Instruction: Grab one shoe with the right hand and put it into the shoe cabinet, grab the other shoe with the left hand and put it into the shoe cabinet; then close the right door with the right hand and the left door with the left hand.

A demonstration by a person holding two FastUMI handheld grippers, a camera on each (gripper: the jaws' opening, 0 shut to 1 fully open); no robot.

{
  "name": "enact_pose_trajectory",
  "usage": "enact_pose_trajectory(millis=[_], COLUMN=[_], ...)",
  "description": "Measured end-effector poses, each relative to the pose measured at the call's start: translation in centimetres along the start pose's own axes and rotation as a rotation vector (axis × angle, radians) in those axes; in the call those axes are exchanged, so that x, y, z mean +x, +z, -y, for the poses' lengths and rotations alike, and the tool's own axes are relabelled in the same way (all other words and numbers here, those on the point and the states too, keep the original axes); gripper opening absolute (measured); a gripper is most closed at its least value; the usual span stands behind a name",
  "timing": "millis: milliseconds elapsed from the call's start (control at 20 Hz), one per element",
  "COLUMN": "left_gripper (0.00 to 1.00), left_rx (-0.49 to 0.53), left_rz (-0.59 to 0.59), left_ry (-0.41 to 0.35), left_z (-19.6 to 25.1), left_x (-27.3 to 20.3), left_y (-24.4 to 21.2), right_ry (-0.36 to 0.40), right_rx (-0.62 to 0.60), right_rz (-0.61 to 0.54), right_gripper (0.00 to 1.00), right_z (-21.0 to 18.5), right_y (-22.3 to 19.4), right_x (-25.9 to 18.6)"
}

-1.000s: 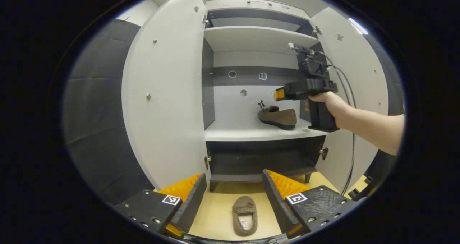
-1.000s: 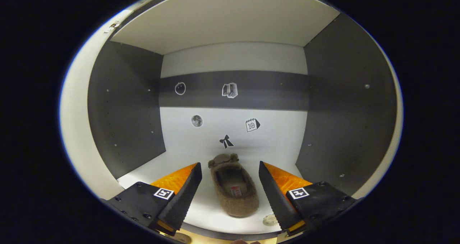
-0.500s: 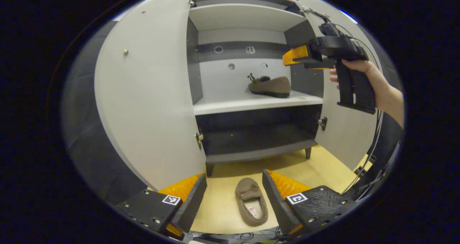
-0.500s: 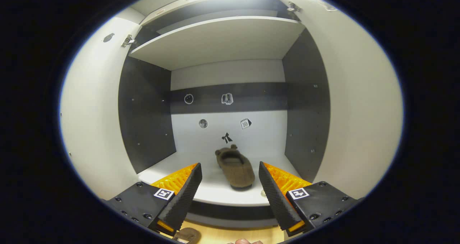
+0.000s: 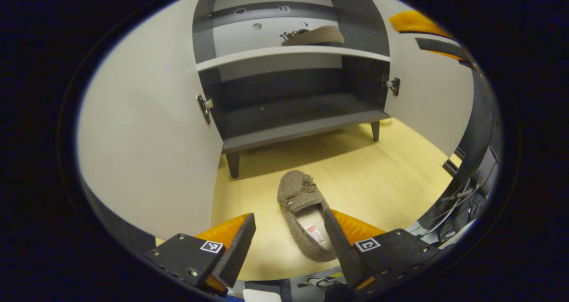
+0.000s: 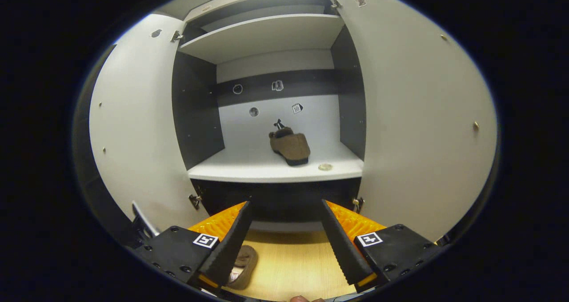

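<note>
- One shoe [image 6: 290,145] already lies on the cabinet [image 6: 266,171] shelf; the right gripper [image 6: 284,239] is released, holding nothing.
- The second shoe [image 5: 306,217] lies on the floor [image 5: 378,177] before the cabinet.
- The left gripper [image 5: 289,244], jaws apart, should straddle its heel, then close firmly.

Brown slipper [image 5: 306,213] lies flat on floor, toe pointing away, between the spread left jaws. Second brown slipper [image 6: 290,145] rests on white shelf inside open cabinet [image 6: 271,168], beyond right jaws.
</note>
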State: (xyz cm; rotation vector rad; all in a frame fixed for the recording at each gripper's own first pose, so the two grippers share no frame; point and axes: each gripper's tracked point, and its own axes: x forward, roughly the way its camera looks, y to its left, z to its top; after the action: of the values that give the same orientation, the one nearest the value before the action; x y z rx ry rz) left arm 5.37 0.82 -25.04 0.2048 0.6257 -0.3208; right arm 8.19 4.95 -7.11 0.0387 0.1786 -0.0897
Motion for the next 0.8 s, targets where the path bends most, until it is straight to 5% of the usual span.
enact_pose_trajectory(millis=[250, 350, 450, 500, 650, 800], left_gripper=[0.9, 0.99, 0.91, 0.99, 0.73, 0.65], left_rx=[0.046, 0.062, 0.053, 0.033, -0.011, -0.087], left_rz=[-0.067, -0.095, -0.116, -0.128, -0.132, -0.157], left_ry=[-0.006, 0.01, -0.006, -0.026, -0.053, -0.085], left_z=[-0.3, -0.3, -0.2, 0.1, 0.6, 1.3], left_x=[2.1, 3.4, 4.8, 5.2, 6.6, 7.6], left_y=[-2.7, -4.0, -4.9, -5.0, -5.0, -5.6], right_ry=[-0.089, -0.175, -0.258, -0.299, -0.419, -0.543], right_rx=[-0.071, -0.103, -0.118, -0.115, -0.092, -0.058], right_rz=[-0.073, -0.076, -0.066, -0.068, -0.098, -0.124], right_gripper=[0.98, 0.98, 0.99, 0.99, 0.98, 0.97], right_z=[1.6, 3.4, 5.3, 6.3, 9.3, 12.5], right_y=[-4.3, -4.9, -5.0, -5.2, -6.6, -7.6], right_x=[-5.1, -7.7, -10.3, -11.5, -15.2, -18.3])
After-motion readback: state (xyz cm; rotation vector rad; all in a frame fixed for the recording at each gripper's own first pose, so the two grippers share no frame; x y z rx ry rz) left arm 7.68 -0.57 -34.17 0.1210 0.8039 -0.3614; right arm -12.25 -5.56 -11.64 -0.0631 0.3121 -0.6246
